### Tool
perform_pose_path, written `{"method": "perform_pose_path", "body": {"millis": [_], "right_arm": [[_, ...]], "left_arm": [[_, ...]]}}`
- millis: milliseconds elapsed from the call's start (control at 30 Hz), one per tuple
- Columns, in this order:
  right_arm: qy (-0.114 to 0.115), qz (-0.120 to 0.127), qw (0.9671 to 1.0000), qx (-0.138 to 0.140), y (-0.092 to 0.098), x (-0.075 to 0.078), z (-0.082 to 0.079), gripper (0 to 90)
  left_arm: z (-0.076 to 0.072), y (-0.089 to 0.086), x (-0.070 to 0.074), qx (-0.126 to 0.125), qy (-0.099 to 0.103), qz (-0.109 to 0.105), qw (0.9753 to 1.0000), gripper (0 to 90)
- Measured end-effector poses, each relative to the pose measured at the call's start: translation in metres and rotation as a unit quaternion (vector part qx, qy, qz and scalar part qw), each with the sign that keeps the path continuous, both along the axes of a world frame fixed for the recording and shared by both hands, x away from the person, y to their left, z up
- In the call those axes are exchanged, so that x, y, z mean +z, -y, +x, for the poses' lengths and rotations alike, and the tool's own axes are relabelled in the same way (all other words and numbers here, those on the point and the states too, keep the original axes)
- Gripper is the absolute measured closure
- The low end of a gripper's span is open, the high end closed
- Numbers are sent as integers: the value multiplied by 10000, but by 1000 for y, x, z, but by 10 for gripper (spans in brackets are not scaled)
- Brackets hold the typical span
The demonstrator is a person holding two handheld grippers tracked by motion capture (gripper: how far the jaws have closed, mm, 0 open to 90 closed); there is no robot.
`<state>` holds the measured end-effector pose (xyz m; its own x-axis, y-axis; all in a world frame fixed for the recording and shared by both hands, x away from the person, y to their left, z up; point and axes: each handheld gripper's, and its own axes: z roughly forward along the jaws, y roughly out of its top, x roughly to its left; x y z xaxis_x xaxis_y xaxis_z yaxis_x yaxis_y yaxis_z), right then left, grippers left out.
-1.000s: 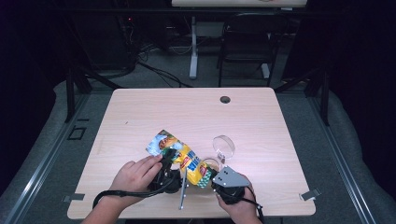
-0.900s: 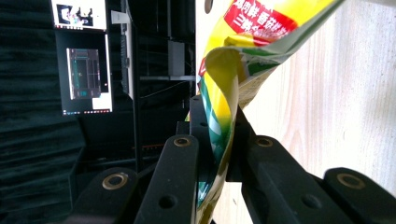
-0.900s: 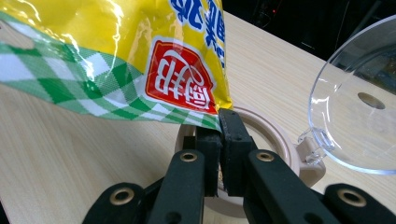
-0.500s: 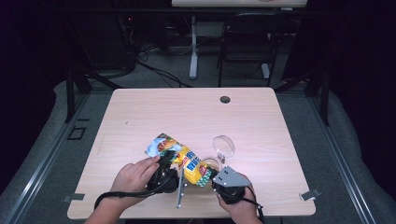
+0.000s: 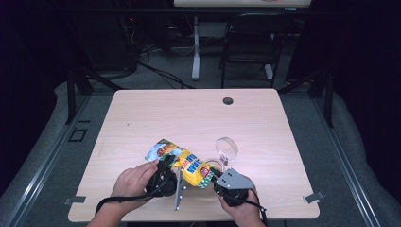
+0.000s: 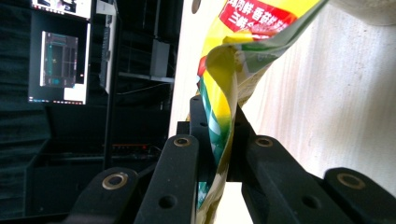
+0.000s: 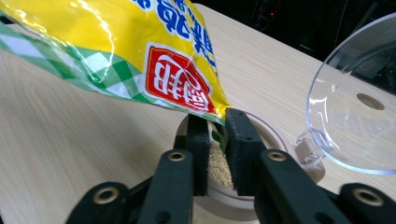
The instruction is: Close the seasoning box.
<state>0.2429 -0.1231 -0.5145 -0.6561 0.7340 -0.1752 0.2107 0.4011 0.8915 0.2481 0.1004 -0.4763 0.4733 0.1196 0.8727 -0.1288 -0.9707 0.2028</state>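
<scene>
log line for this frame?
left gripper: shut on snack bag | right gripper: shut on bag corner | over open container, lid up

We're in a lab or recording studio set-up here. A bare light-wood counter (image 5: pixel 189 123) with a cable grommet hole (image 5: pixel 228 100) stands alone on grey carpet, black curtains closing off both sides. Behind it, cables (image 5: pixel 161 71) trail across the floor past a black chair (image 5: pixel 248 42) and a white desk leg (image 5: pixel 196 47). Over in the left gripper view, lit monitors (image 6: pixel 63 58) glow in the dark beside racks of equipment.
</scene>
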Motion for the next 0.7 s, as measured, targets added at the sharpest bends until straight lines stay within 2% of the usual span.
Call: {"method": "perform_pose_path", "body": {"millis": [267, 700], "right_arm": [[46, 36, 10000, 22, 0, -2, 1, 721], [81, 92, 9999, -11, 2, -2, 1, 691]], "left_arm": [[0, -3, -4, -16, -64, -106, 9999, 863], [0, -12, -13, 24, -362, -507, 9981, 864]]}}
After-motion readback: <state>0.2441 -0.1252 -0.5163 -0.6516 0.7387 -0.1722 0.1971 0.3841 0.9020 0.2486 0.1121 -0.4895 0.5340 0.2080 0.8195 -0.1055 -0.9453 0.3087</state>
